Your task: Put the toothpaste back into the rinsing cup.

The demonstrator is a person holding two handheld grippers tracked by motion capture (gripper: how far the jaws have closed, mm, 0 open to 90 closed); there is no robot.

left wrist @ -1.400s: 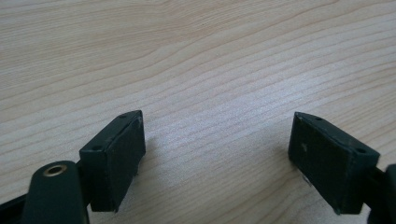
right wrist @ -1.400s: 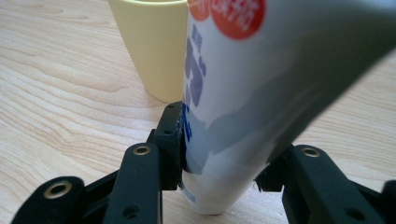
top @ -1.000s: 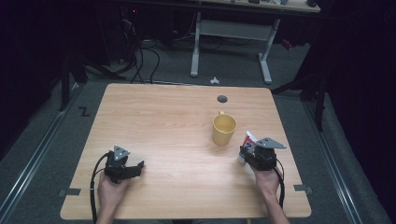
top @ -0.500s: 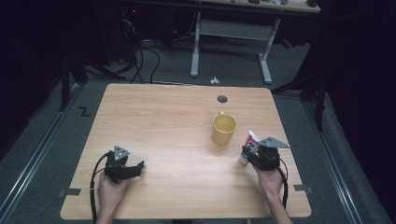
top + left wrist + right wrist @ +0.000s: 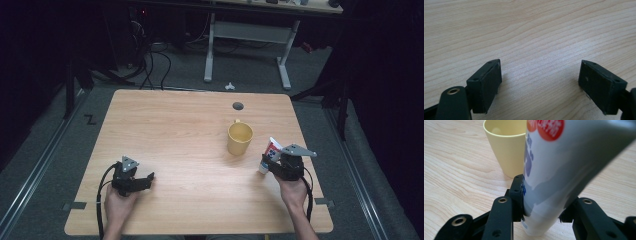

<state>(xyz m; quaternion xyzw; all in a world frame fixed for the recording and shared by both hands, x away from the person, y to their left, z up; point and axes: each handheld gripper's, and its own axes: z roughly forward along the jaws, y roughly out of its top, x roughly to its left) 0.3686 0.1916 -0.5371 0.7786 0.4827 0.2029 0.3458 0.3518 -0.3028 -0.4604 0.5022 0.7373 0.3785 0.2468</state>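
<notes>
Right gripper view puts the toothpaste tube (image 5: 564, 170) squarely between your right gripper's (image 5: 544, 202) fingers (image 5: 517, 195), which are clamped on its lower body near the cap end; the tube rises up and leans to the upper right of the frame. Its white skin carries a red-orange roundel with white characters and blue print below, too blurred to read. Just behind it, at upper left, stands the yellow mug (image 5: 505, 147). High view shows that tube (image 5: 268, 152) at lower right of the table (image 5: 175, 130), just beside the mug (image 5: 239, 138). Your left gripper (image 5: 540, 82) rests at lower left, its fingers (image 5: 487, 82) spread wide over bare wood.
</notes>
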